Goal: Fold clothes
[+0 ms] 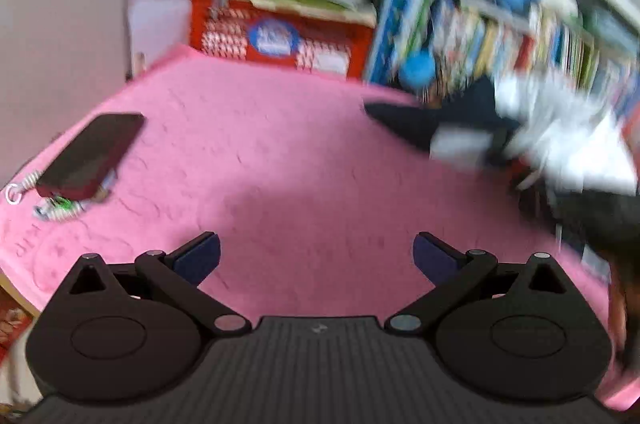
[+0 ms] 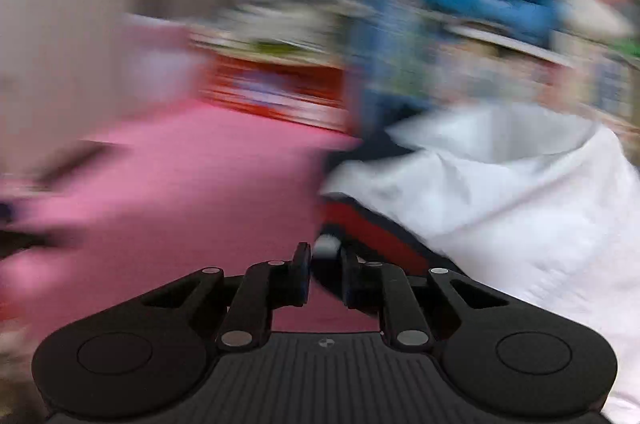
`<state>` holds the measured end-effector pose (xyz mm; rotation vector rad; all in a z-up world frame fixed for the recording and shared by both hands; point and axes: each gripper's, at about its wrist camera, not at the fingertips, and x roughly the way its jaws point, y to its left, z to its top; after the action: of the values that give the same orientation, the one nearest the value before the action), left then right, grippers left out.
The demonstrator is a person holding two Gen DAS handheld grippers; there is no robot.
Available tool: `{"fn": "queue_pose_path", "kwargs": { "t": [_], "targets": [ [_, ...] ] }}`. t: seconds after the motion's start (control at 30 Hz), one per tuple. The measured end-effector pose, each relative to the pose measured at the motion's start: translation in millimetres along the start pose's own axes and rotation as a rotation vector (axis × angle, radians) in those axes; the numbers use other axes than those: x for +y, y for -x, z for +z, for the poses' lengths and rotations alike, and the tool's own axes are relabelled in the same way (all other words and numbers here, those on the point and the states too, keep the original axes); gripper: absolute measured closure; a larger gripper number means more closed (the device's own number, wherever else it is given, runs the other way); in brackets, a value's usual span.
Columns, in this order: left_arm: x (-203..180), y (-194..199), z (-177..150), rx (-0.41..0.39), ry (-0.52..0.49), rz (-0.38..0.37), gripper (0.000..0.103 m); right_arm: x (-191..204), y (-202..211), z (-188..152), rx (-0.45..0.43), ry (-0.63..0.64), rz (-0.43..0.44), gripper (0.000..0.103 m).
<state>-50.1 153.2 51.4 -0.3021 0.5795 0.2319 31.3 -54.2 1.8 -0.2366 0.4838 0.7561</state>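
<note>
Pink cloth point(image 1: 304, 151) is spread over the table and serves as the landmark here.

Garment point(image 2: 520, 207): white fabric with a navy and red band along one edge, heaped at the cloth's right side, partly off its edge. It is judged light, soft and limp, liable to sag and slide when lifted; hold is best taken at the banded hem or a corner, where the layers are thicker. Through the blur no clear long axis can be made out; the band is seen running from the cloth's middle toward its near right.

Right gripper point(image 2: 325, 264): jaws nearly closed, a bit of the banded edge pinched between them at the cloth's right side.

Left gripper point(image 1: 316, 256): jaws wide apart, nothing held, poised over the cloth's near middle.

Phone point(image 1: 92, 153): dark, lying at the cloth's left edge, well apart from the garment.
</note>
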Motion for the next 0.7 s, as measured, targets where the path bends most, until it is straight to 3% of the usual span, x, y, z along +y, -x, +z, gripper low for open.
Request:
{"fn": "queue_pose_path", "kwargs": {
  "t": [0.07, 0.13, 0.2, 0.33, 0.47, 0.57, 0.7],
  "targets": [
    [0.7, 7.5, 3.5, -0.028, 0.008, -0.038, 0.0, 22.1, 22.1, -8.3, -0.021, 0.05, 0.111, 0.085],
    [-7.6, 7.9, 1.0, -0.021, -0.01, -0.074, 0.0, 44.0, 44.1, -16.8, -0.042, 0.1, 0.222, 0.07],
    [-22.9, 2.7, -5.6, 0.012, -0.054, -0.099, 0.0, 48.8, 53.6, -29.6, -0.043, 0.11, 0.194, 0.035],
    [-46.9, -13.1, -19.4, 0.071, -0.133, -0.13, 0.0, 25.2, 72.7, -58.8, -0.048, 0.04, 0.021, 0.027],
    [-70.7, -40.1, -27.9, 0.11, -0.218, -0.106, 0.0, -28.2, 88.5, -89.5, 0.006, -0.072, -0.346, 0.023],
    [-89.6, -56.1, -33.2, 0.114, -0.291, -0.052, 0.0, -65.3, 91.2, -116.3, 0.054, -0.156, -0.557, 0.023],
    [-111.7, -70.4, -42.6, 0.118, -0.398, 0.008, 0.0, -83.0, 88.8, -145.9, 0.11, -0.127, -0.703, 0.023]
  ]
}}
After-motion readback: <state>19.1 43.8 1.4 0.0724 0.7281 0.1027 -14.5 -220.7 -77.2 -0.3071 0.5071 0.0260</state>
